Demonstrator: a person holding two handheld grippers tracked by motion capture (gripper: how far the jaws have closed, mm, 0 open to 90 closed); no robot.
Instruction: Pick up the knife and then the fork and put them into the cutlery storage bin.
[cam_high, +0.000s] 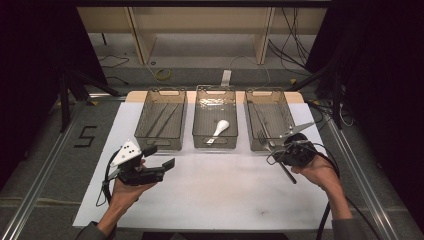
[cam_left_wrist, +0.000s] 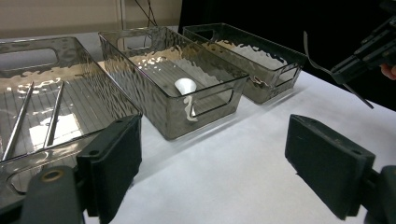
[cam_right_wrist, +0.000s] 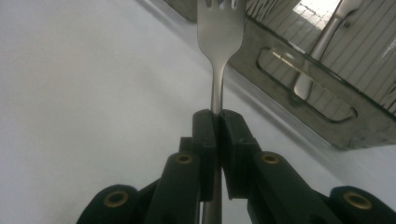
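The worktop (cam_high: 210, 195) is covered with white paper, and three clear bins stand in a row at its far side. The left bin (cam_high: 161, 120) holds two thin metal rods, the middle bin (cam_high: 215, 125) holds a white spoon (cam_high: 220, 128), and the right bin (cam_high: 270, 125) holds cutlery. My left tool (cam_high: 162, 157) rests near the left bin with its jaws wide apart and nothing between them. My right tool (cam_right_wrist: 216, 123) is clenched on the handle of a metal fork (cam_right_wrist: 220, 28), just in front of the near wall of the right bin.
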